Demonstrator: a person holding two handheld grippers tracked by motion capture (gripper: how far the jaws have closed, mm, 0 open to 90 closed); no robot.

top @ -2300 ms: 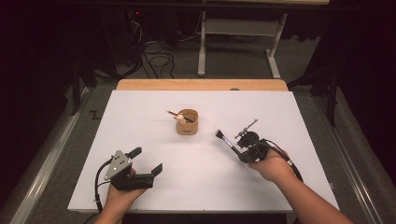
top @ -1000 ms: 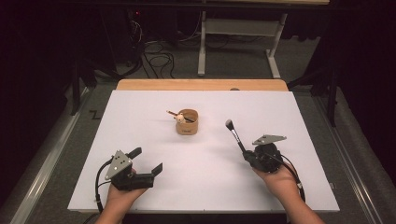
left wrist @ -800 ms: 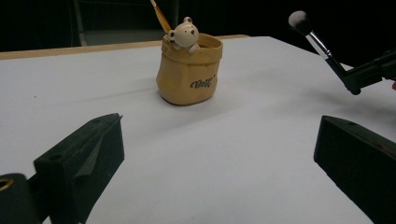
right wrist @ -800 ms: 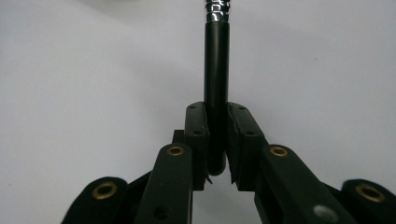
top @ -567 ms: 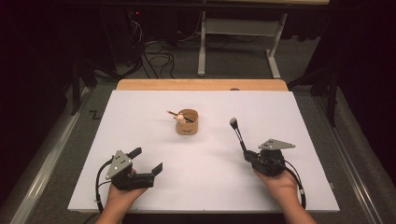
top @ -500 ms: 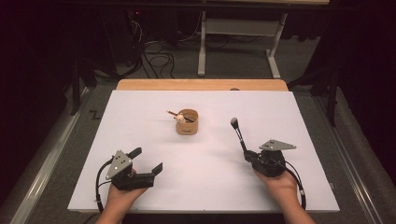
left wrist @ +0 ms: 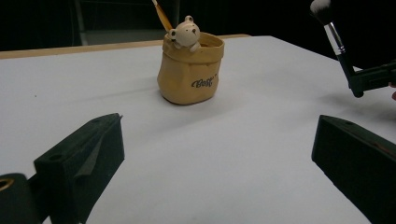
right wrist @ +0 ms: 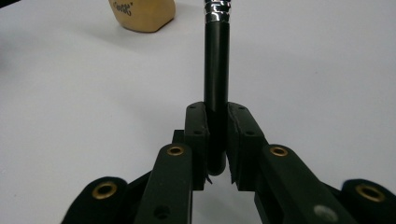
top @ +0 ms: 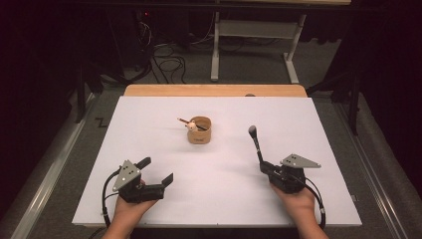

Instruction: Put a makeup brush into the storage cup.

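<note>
A tan sack-shaped holder (top: 199,131) (left wrist: 190,71) (right wrist: 143,14) with a small bear figure (left wrist: 185,32) on its rim stands mid-table, with a pencil (top: 183,121) sticking out of it. My right gripper (top: 267,169) (right wrist: 217,135) is shut on the black handle of a makeup brush (top: 256,141) (right wrist: 216,70) (left wrist: 337,44), right of the holder; the brush points away from me with its bristle head up. My left gripper (top: 158,172) (left wrist: 215,163) rests open at the table's front left, nothing between its jaws.
The white table top (top: 149,114) has a wooden strip (top: 214,90) along its far edge. Beyond it stand a desk frame (top: 254,35) and floor cables (top: 166,55). A grey rail (top: 47,179) runs along the left side.
My right hand has drawn back toward the front right of the table and sunk a little, and the brush in it has swung from lying leftward to pointing away, head up. The left gripper stayed still.
</note>
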